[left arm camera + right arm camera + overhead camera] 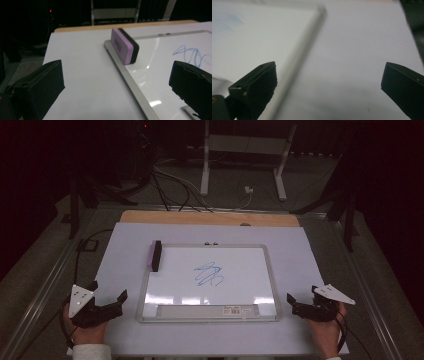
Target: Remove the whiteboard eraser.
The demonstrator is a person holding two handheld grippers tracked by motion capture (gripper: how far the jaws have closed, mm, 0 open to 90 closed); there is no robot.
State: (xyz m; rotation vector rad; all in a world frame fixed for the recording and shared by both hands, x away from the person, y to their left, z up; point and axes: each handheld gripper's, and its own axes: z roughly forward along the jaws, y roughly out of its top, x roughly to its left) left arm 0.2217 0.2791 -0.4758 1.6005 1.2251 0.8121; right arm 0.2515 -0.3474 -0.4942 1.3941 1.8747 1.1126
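Your desk (125, 250) carries a whiteboard (235, 270) at its centre, a blue scribble (209, 274) in the middle of the board. A purple eraser (155, 255) with a black pad stands on edge on the board's far left corner, along the frame. Your left gripper (109, 296) sits at the desk's near left corner, jaws wide apart and empty. Your right gripper (301, 300) sits at the near right corner, jaws likewise spread, holding nothing.
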